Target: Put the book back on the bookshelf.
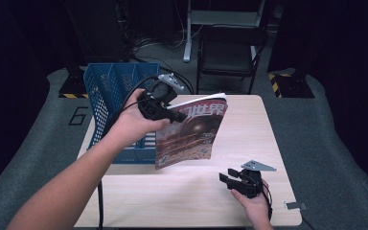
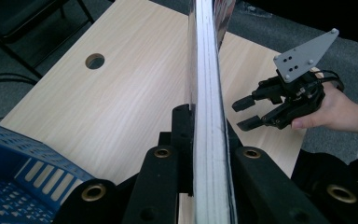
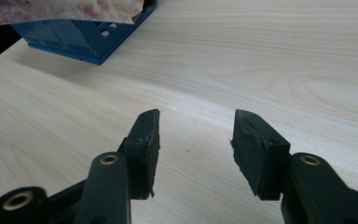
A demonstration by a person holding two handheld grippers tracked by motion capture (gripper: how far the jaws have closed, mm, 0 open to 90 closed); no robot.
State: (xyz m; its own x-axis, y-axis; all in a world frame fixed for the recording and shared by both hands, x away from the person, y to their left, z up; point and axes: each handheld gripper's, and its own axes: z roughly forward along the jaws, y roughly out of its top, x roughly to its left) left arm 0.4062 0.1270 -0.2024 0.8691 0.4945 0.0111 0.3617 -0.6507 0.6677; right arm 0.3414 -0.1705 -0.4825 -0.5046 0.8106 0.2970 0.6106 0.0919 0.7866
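Note:
A magazine (image 1: 194,132) with a reddish-brown cover and white characters hangs in the air over the wooden table (image 1: 249,124), tilted, just right of a blue file rack (image 1: 110,88). My left gripper (image 1: 172,116) is shut on the magazine's upper left edge. In the left gripper view the magazine's page edges (image 2: 207,107) run straight up between the two black jaws. My right gripper (image 1: 226,181) rests low near the table's front right, open, with nothing between its fingers (image 3: 147,140); it also appears as the right gripper (image 2: 247,113) in the left gripper view.
The blue rack (image 3: 81,39) stands at the table's left rear, its slots facing up. A round cable hole (image 2: 95,60) pierces the tabletop. A dark folding chair (image 1: 230,52) stands behind the table. A small metal tab (image 1: 295,206) sits at the front right edge.

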